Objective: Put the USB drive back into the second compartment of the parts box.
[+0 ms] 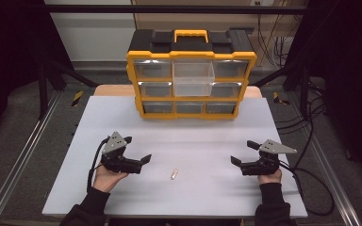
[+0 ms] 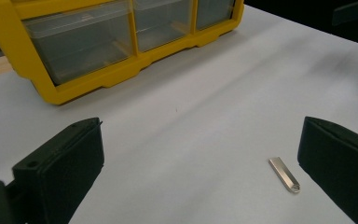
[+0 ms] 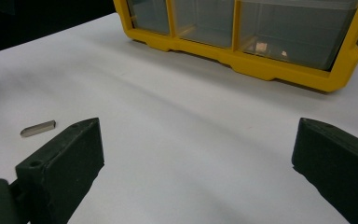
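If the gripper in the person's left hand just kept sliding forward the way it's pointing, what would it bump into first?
Probably nothing soon. The left gripper, jaws open, points across bare table. The small metal strip lies just inside its right jaw and may be brushed. Farther on stands the yellow drawer organizer, though depth is hard to judge.

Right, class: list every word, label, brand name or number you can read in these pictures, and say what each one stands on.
None can be read.
The yellow and black drawer organiser bears no legible label or brand.
The clear drawers carry no tags.
The small metal piece shows no marking.
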